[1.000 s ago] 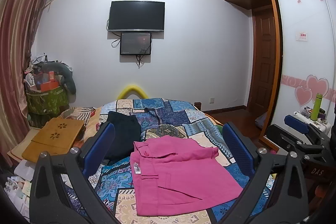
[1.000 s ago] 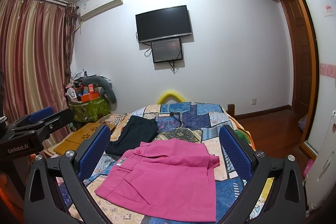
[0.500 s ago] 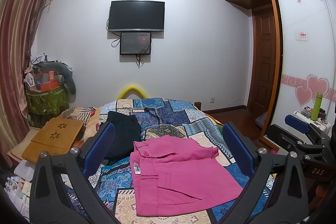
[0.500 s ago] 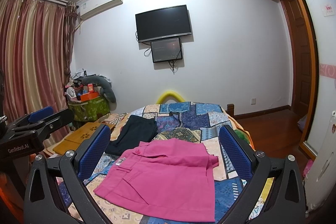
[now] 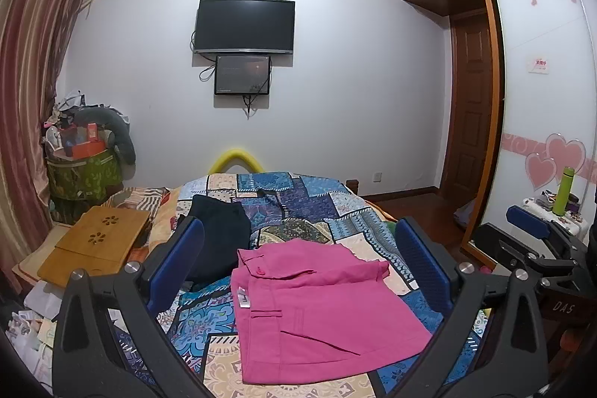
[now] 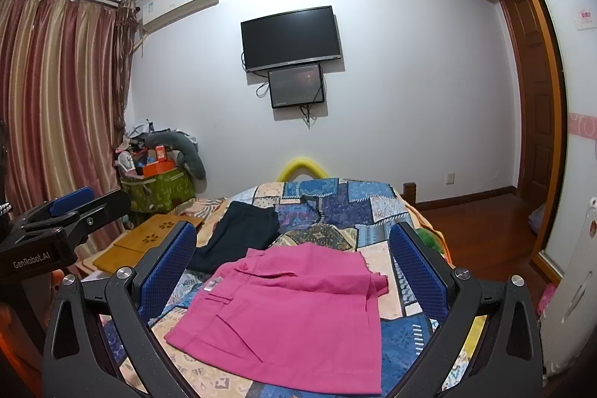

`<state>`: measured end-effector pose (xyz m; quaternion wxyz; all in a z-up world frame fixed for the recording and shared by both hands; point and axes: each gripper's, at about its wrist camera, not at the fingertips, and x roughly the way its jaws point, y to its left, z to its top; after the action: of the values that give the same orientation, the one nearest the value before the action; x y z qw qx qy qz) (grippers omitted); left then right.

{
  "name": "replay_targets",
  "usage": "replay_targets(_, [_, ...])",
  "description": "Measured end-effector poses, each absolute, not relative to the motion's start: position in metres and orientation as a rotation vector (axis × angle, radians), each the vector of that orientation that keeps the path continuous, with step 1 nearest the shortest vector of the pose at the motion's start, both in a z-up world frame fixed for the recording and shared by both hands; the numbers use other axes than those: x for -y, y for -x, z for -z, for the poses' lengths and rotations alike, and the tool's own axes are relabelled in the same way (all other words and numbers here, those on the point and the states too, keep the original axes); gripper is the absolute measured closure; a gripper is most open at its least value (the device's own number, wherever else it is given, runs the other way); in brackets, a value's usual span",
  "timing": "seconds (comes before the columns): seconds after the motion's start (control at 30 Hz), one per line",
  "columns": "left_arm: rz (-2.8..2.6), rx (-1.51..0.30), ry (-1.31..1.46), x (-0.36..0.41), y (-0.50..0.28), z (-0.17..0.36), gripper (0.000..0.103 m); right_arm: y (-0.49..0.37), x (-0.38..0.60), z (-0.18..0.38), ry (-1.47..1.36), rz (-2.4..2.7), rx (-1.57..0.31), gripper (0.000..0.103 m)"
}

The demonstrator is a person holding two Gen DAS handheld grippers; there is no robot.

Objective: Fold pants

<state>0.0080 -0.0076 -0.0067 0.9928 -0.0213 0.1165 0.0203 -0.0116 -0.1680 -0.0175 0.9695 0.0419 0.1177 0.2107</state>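
Pink pants point(image 5: 321, 316) lie folded on the bed point(image 5: 298, 200), which carries a patchwork cover; they form a compact, roughly rectangular packet. The waistband end, with a button tab and a small white label at its corner, points toward the dark garment point(image 5: 220, 248). One upper layer laps over the far edge and leaves a short flap just past the main packet. The fabric surface is mostly flat, with a diagonal crease on the near half. The dark garment lies beyond the pants, toward the yellow bed end, close by or just touching. The left hand-held gripper point(image 5: 298, 275) hovers above the pants, fingers spread wide, holding nothing. The right hand-held gripper point(image 6: 294, 275) likewise stands spread and empty above the pants point(image 6: 291, 316).
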Motion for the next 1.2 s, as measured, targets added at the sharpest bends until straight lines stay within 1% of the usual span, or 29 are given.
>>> replay_targets(0.23, [-0.033, -0.245, 0.056, 0.004, -0.018, 0.012, 0.000, 0.003, 0.167, 0.022, -0.078, -0.423, -0.253, 0.000])
replay_targets(0.43, [-0.060, -0.318, 0.061, -0.002, -0.053, 0.028, 0.000, -0.021, 0.165, 0.034, -0.067, -0.422, -0.296, 0.000])
replay_targets(0.67, [-0.028, -0.537, 0.086, -0.023, -0.127, 0.073, 0.000, -0.072, 0.166, 0.075, -0.048, -0.411, -0.438, 0.000])
replay_targets(0.9, [-0.069, -0.776, 0.169, -0.061, -0.203, 0.132, 0.000, -0.126, 0.178, 0.127, -0.059, -0.414, -0.643, 0.000])
replay_targets(1.03, [-0.106, -0.838, 0.146, -0.076, -0.226, 0.152, 0.002, -0.146, 0.188, 0.142, -0.072, -0.422, -0.724, 0.002])
replay_targets(1.1, [-0.105, -0.883, 0.135, -0.083, -0.239, 0.162, 0.007, -0.160, 0.191, 0.148, -0.065, -0.426, -0.752, 0.005])
replay_targets(1.17, [-0.096, -0.927, 0.128, -0.088, -0.250, 0.170, 0.017, -0.170, 0.192, 0.153, -0.060, -0.436, -0.783, 0.009])
replay_targets(1.2, [-0.084, -0.953, 0.126, -0.090, -0.257, 0.175, 0.019, -0.177, 0.191, 0.155, -0.059, -0.445, -0.800, 0.012])
